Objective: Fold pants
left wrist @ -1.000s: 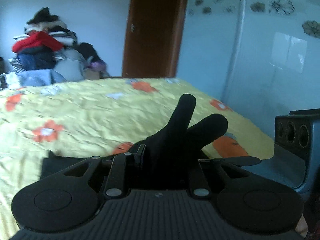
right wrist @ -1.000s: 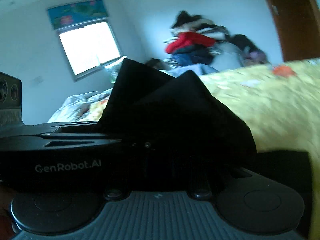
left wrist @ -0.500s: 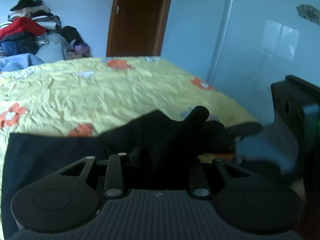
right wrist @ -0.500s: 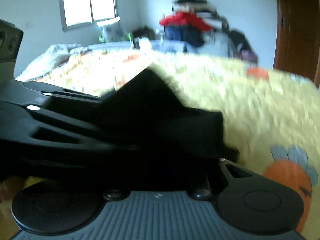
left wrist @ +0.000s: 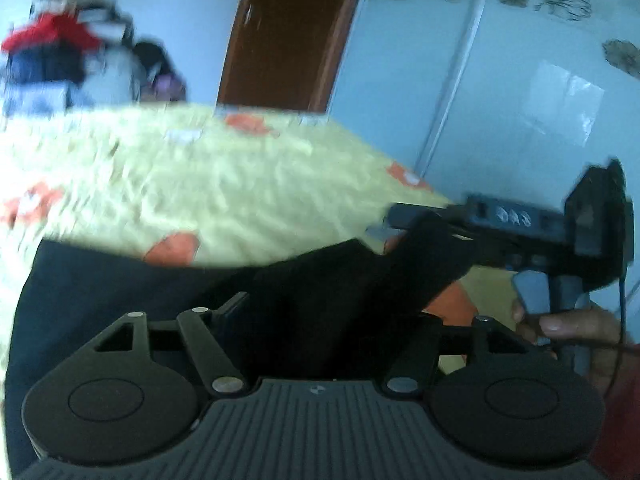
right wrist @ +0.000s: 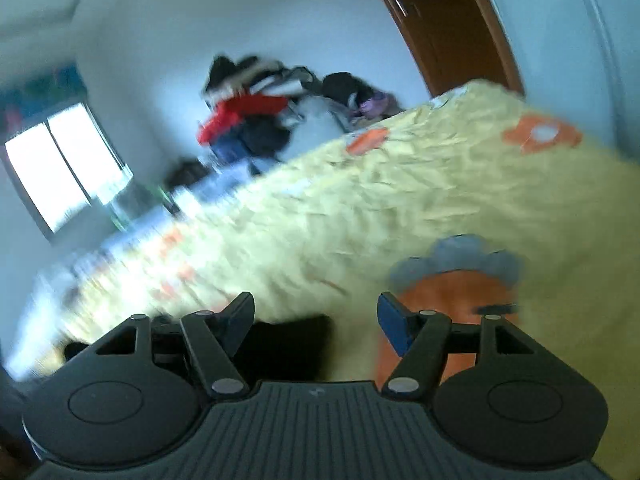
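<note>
The black pants (left wrist: 132,280) lie spread on the yellow flowered bedspread (left wrist: 208,184). In the left wrist view a raised fold of the pants fills the space between my left gripper's (left wrist: 320,312) fingers, which look spread wide; the cloth hides the pads. The right gripper (left wrist: 404,224) shows at the right of that view, above the fold's tip. In the right wrist view my right gripper (right wrist: 316,316) is open and empty, with only a small dark patch of pants (right wrist: 288,348) below it.
A heap of clothes (right wrist: 256,116) is piled at the far side of the bed. A brown door (left wrist: 292,36) and a pale flowered wardrobe (left wrist: 520,92) stand behind. A window (right wrist: 60,172) is at the left. The bed's right edge is close by.
My right gripper has opened and let go of the pants. Both grippers came down toward the bed, and the black cloth now lies spread wider on it.
</note>
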Demonstrator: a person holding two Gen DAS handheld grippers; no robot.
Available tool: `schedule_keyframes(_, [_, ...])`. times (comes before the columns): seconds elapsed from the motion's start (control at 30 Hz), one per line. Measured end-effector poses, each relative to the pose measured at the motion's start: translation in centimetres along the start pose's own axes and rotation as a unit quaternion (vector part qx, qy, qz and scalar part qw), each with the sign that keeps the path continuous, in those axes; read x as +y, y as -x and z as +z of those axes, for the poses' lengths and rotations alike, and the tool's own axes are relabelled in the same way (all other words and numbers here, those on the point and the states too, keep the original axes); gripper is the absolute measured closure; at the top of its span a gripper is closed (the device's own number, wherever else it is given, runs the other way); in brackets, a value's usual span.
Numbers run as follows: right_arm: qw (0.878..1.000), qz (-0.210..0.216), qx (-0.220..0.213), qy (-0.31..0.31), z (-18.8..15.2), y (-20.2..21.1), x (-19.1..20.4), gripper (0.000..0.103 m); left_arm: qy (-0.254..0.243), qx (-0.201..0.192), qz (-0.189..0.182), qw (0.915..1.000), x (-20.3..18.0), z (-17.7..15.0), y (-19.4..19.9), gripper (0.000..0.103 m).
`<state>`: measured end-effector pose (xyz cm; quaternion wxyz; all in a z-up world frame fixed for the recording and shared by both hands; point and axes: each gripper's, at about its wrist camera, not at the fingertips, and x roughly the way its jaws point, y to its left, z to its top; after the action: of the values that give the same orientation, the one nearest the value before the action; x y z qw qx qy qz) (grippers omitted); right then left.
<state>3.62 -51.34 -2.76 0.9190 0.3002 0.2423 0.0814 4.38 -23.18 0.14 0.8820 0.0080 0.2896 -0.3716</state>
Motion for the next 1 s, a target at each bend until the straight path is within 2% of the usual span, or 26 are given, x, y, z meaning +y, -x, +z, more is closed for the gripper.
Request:
schedule_keyframes(0.1, [0.999, 0.023, 0.026, -0.018, 0.1, -1.9, 0.3, 0.035, -0.056, 0.024, -0.028, 0.9978, -2.3, -0.5, -0.4, 0.033])
schedule_keyframes(0.13, [0.999, 0.022, 0.035, -0.016, 0.1, -2.4, 0.4, 0.035, -0.077, 0.037, -0.04, 0.9955, -2.9, -0.9, -0.4, 0.026])
schedule_keyframes(0.17, [0.999, 0.018, 0.041, -0.012, 0.0, -2.6, 0.5, 0.035, -0.104, 0.05, -0.055, 0.9918, -3.6, -1.4, -0.3, 0.024])
schedule_keyframes(0.27, [0.999, 0.023, 0.049, -0.008, -0.3, -2.3, 0.8, 0.035, -0.143, 0.071, -0.091, 0.9829, -4.5, -2.2, 0.9, 0.022])
schedule_keyframes(0.37, [0.999, 0.028, 0.044, 0.001, -0.6, -1.4, 1.4, 0.035, -0.125, 0.074, -0.148, 0.9783, -3.4, -2.2, 3.0, 0.02])
schedule_keyframes(0.43, [0.999, 0.031, 0.044, 0.002, -0.8, -0.9, 1.5, 0.035, -0.102, 0.062, -0.16, 0.9799, -1.9, -1.9, 4.2, 0.016])
schedule_keyframes(0.5, [0.998, 0.047, 0.05, -0.011, -1.1, -0.5, 1.3, 0.035, -0.076, 0.036, -0.133, 0.9875, 0.3, -1.3, 5.2, 0.011])
schedule_keyframes(0.6, [0.995, 0.069, 0.064, -0.036, -1.5, -0.4, 1.0, 0.035, -0.032, 0.001, -0.044, 0.9985, 3.3, -0.6, 6.0, 0.011])
schedule_keyframes(0.7, [0.992, 0.085, 0.082, -0.048, -1.8, -0.8, 0.9, 0.035, 0.05, -0.007, 0.008, 0.9987, 7.2, -0.3, 6.1, 0.009])
schedule_keyframes(0.8, [0.992, 0.057, 0.106, -0.022, -2.1, -2.2, 1.6, 0.036, 0.098, -0.006, 0.057, 0.9935, 9.9, -0.4, 5.6, 0.009])
schedule_keyframes(0.9, [0.994, 0.023, 0.108, 0.026, -2.5, -3.3, 3.0, 0.089, 0.125, 0.0, 0.097, 0.9874, 11.5, -0.6, 5.3, 0.01])
schedule_keyframes(1.0, [0.993, -0.005, 0.079, 0.087, -2.1, -3.0, 5.2, 0.095, 0.145, -0.006, 0.115, 0.9827, 12.5, -0.7, 5.8, 0.01])
